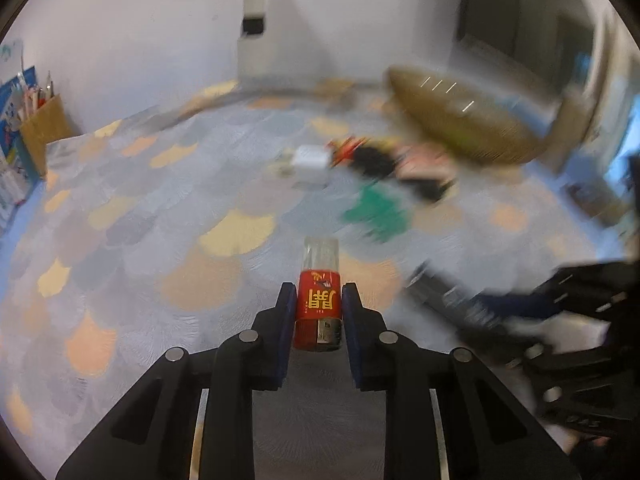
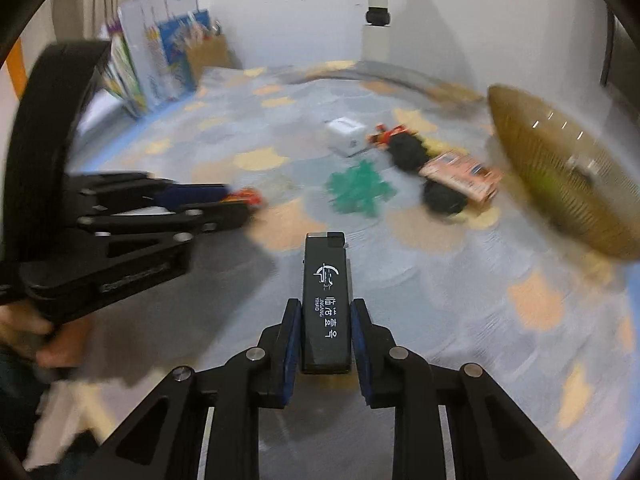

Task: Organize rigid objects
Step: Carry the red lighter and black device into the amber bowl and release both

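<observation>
While both grippers hang over the patterned cloth (image 2: 460,300), each is clamped on a lighter. Left gripper (image 1: 319,300) pinches a red lighter (image 1: 319,308) between its blue pads, clear end pointing far. Right gripper (image 2: 326,308) grips a black lighter (image 2: 326,300), metal end far. Beyond lie a white cube (image 2: 346,136), a green piece (image 2: 358,192), black lumps and an orange pack (image 2: 460,174); a woven basket (image 2: 560,176) sits far right.

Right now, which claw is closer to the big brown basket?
Right. The right claw, holding the black lighter, sits nearer the basket; the left claw, with the red lighter, is farther left.
</observation>
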Action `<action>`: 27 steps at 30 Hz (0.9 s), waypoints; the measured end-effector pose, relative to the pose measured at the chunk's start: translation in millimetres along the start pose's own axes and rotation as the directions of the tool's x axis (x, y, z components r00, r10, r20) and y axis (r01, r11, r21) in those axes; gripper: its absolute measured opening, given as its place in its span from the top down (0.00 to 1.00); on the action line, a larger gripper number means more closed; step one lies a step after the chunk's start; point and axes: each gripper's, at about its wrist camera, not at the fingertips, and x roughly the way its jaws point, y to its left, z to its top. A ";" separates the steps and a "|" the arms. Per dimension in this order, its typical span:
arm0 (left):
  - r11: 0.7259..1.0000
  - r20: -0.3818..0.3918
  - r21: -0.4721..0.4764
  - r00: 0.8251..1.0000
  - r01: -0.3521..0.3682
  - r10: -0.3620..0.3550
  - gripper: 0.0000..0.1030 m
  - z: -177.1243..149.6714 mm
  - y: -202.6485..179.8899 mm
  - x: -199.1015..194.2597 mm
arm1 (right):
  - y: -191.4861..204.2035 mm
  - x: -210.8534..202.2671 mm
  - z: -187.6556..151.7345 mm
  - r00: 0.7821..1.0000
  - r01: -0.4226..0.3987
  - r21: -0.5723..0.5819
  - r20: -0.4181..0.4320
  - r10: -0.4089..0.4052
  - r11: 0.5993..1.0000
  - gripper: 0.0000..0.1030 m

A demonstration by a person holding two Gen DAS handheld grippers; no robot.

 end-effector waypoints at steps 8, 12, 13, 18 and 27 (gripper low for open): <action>0.998 0.105 0.051 0.994 0.039 -0.044 0.81 24.7 -29.7 -38.0 | -5.4 -52.1 6.2 0.993 0.014 0.020 0.114 -0.016 1.000 0.77; 0.995 0.141 0.084 0.988 0.051 -0.062 0.81 43.7 -45.4 -49.9 | -26.7 -85.5 11.2 0.981 0.061 0.066 0.181 -0.072 0.996 0.77; 0.994 0.153 0.097 0.986 0.053 -0.067 0.81 51.5 -50.3 -53.1 | -32.3 -91.1 13.7 0.978 0.071 0.076 0.190 -0.084 0.995 0.77; 0.961 0.276 0.272 0.961 -0.057 -0.022 0.81 107.6 -89.7 -78.5 | -79.5 -150.6 34.5 0.922 0.186 0.172 0.310 -0.232 0.967 0.77; 0.933 0.324 0.358 0.942 -0.040 -0.084 0.81 197.2 -152.3 -41.8 | -166.7 -203.7 76.1 0.831 0.244 0.389 0.388 -0.398 0.889 0.77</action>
